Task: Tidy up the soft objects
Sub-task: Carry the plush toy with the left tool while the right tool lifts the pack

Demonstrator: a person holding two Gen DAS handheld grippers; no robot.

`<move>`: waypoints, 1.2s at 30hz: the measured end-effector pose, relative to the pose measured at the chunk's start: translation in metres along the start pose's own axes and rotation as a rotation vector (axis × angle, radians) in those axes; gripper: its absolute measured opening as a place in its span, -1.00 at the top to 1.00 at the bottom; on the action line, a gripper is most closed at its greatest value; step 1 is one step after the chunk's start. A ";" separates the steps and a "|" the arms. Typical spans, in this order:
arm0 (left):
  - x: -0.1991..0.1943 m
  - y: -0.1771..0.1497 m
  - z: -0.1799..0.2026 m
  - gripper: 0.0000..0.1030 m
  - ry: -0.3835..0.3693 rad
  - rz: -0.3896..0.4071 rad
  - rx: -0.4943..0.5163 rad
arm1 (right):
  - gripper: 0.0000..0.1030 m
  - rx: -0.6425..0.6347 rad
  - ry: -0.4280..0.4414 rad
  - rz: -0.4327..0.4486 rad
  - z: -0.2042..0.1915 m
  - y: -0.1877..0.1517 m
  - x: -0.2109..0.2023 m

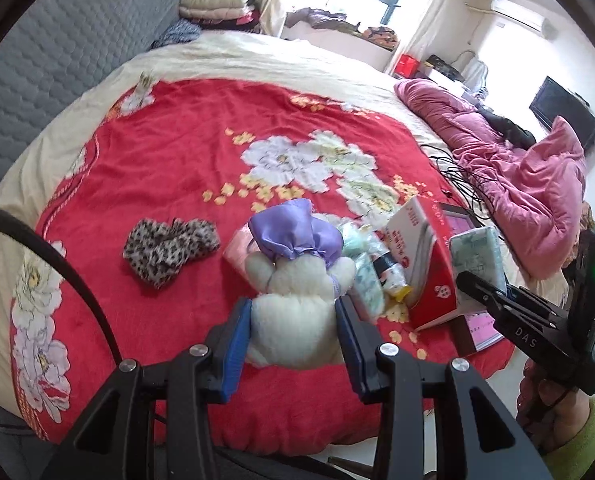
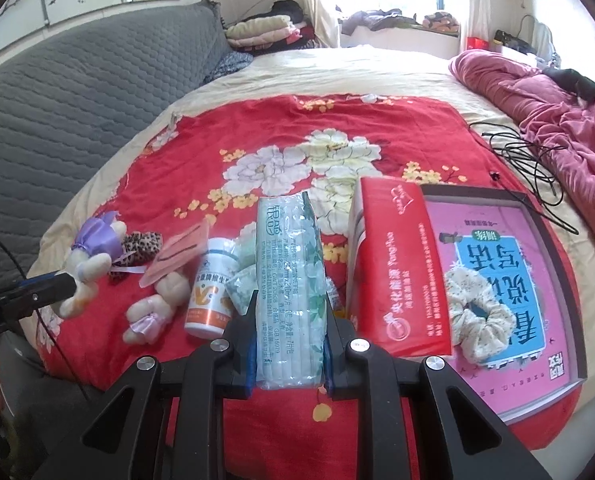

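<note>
The left gripper [image 1: 295,312] clamps a white plush toy [image 1: 297,292] by its lower body, above the red flowered blanket [image 1: 169,152]; the toy's long axis runs away from the fingers, its purple bow [image 1: 293,234] at the far end. The right gripper [image 2: 289,312] squeezes a pale green tissue pack [image 2: 291,280], lengthwise along its fingers, beside a red box [image 2: 397,276].

A scrunchie [image 2: 479,320] lies on the book [image 2: 537,320], right of the box [image 2: 393,280].
</note>
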State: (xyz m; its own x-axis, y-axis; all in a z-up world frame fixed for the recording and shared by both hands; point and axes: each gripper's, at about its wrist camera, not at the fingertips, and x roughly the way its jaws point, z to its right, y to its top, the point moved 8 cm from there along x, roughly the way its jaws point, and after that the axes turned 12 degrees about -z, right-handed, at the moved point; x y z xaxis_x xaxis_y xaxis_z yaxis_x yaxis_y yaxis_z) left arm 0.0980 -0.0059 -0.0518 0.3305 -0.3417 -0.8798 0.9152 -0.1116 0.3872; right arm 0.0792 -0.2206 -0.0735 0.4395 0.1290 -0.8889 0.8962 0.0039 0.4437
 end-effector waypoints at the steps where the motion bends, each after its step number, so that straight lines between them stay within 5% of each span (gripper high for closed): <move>1: -0.002 0.001 0.004 0.18 0.003 0.004 0.009 | 0.54 0.000 -0.001 0.007 0.001 0.001 -0.003; 24: -0.009 0.036 0.124 0.18 0.018 0.058 0.204 | 0.54 0.029 -0.023 0.115 0.053 0.010 -0.067; 36: 0.023 0.036 0.195 0.18 0.026 0.013 0.290 | 0.54 0.124 -0.066 0.124 0.130 -0.009 -0.079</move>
State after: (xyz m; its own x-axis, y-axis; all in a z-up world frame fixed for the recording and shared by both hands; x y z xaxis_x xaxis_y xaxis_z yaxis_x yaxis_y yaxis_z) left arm 0.0933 -0.1991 -0.0043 0.3513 -0.3216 -0.8793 0.8077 -0.3710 0.4583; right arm 0.0443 -0.3595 -0.0218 0.5467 0.0553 -0.8355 0.8335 -0.1311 0.5367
